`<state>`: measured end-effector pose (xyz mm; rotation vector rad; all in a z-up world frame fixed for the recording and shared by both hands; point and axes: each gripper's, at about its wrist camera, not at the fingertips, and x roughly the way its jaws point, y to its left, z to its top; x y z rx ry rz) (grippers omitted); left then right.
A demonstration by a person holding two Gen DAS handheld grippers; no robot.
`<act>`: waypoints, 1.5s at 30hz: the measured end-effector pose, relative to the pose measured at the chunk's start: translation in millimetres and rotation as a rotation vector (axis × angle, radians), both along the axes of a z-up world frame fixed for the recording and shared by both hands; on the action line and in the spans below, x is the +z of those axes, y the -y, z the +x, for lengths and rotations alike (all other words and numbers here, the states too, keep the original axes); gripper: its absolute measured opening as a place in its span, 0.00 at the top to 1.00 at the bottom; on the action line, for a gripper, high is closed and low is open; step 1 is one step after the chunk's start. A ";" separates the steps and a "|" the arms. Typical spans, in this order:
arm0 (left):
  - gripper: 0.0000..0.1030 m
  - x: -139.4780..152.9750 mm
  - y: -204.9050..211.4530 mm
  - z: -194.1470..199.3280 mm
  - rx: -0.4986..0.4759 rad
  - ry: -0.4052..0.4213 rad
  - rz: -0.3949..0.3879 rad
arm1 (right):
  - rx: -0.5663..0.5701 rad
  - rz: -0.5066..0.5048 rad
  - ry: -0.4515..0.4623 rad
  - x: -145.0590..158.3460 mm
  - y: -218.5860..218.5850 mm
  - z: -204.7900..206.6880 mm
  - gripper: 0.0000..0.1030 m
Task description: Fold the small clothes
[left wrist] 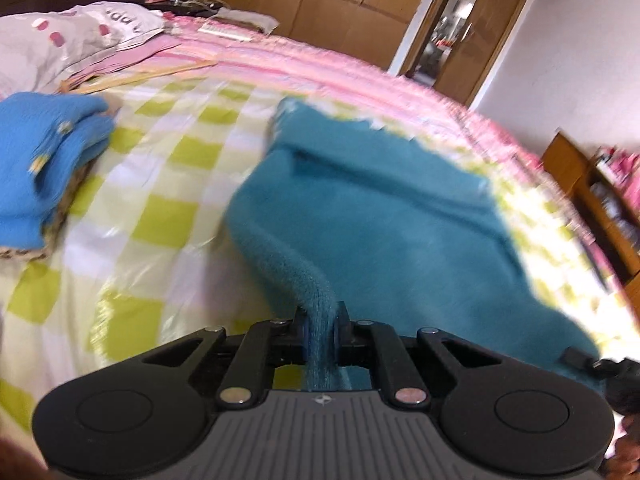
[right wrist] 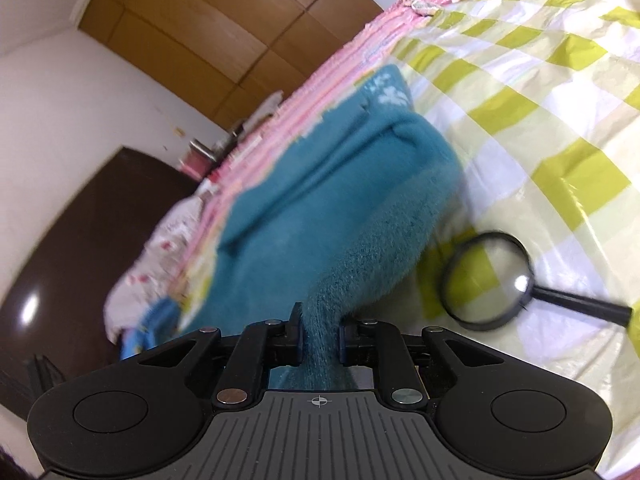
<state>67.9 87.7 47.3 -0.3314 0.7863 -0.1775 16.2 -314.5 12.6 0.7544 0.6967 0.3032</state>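
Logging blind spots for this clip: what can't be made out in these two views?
- Teal garment: its type; motion blur and folds hide its outline in both wrist views.
- Left gripper and right gripper: pad contact is covered by the pinched fabric.
- Blue clothes: cut off by the left wrist view's edge, blurred.
- Magnifying glass: handle end cut off by the fisheye rim, right wrist view.

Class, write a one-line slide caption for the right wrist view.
Right gripper clamps a teal fleece garment above a checked bedspread, beside a magnifying glass.
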 end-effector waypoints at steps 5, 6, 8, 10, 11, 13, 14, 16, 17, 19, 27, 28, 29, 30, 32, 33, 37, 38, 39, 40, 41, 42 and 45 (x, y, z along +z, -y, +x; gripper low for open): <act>0.85 19.6 8.1 18.0 -0.017 0.057 -0.109 | -0.013 0.073 0.040 16.6 7.1 11.9 0.85; 0.85 21.9 9.4 23.6 -0.020 0.066 -0.132 | -0.016 0.089 0.044 19.8 8.7 15.9 0.85; 0.85 25.0 10.4 35.3 -0.021 0.081 -0.162 | -0.021 0.112 0.055 27.2 12.0 25.8 0.86; 0.85 26.9 10.2 49.4 -0.015 0.092 -0.200 | -0.026 0.130 0.065 35.3 15.9 39.3 0.86; 0.85 27.7 10.1 57.1 -0.013 0.097 -0.212 | -0.028 0.139 0.069 39.1 18.0 47.1 0.86; 0.85 29.3 12.4 74.1 -0.009 0.116 -0.215 | -0.036 0.150 0.077 45.9 20.2 64.1 0.86; 0.85 29.2 12.6 81.9 -0.008 0.121 -0.222 | -0.038 0.154 0.081 47.7 21.8 72.3 0.86; 0.85 28.4 11.7 99.0 -0.002 0.126 -0.246 | -0.046 0.166 0.085 49.8 23.6 90.6 0.86; 0.85 27.9 10.8 106.0 0.002 0.129 -0.253 | -0.049 0.170 0.085 51.2 24.2 99.6 0.86; 0.85 25.9 8.1 121.6 0.014 0.139 -0.268 | -0.057 0.173 0.087 53.9 24.4 117.9 0.86; 0.85 16.4 -6.0 175.1 0.069 0.162 -0.283 | -0.070 0.145 0.072 52.2 21.5 185.9 0.86; 0.85 13.9 -6.7 182.2 0.075 0.162 -0.277 | -0.074 0.143 0.070 50.9 21.1 193.2 0.86; 0.85 12.0 -7.6 187.7 0.080 0.161 -0.271 | -0.080 0.141 0.071 49.3 21.1 200.3 0.86; 0.85 9.6 -8.4 193.4 0.084 0.159 -0.266 | -0.088 0.143 0.072 47.1 21.2 206.3 0.86; 0.85 5.4 -9.5 203.5 0.088 0.154 -0.262 | -0.105 0.149 0.069 42.7 21.7 217.7 0.86; 0.85 3.9 -9.7 208.1 0.089 0.153 -0.259 | -0.114 0.152 0.066 39.8 22.0 223.0 0.86; 0.85 -0.6 -9.0 222.7 0.089 0.156 -0.243 | -0.127 0.146 0.046 30.9 21.4 242.0 0.86; 0.85 -1.2 -8.8 225.1 0.090 0.157 -0.239 | -0.129 0.142 0.045 29.7 22.4 245.1 0.86; 0.85 -1.6 -8.9 228.2 0.092 0.158 -0.234 | -0.133 0.139 0.045 28.9 22.7 248.9 0.86; 0.85 -2.1 -9.2 231.2 0.094 0.159 -0.230 | -0.137 0.139 0.044 28.8 22.8 254.5 0.86; 0.85 -2.6 -9.5 233.7 0.097 0.159 -0.227 | -0.140 0.138 0.044 28.1 22.9 258.2 0.86; 0.85 -3.5 -10.1 236.6 0.100 0.159 -0.226 | -0.142 0.135 0.044 27.5 22.7 261.6 0.86; 0.85 -7.0 -11.0 242.3 0.105 0.154 -0.223 | -0.146 0.133 0.041 25.1 22.7 268.9 0.86</act>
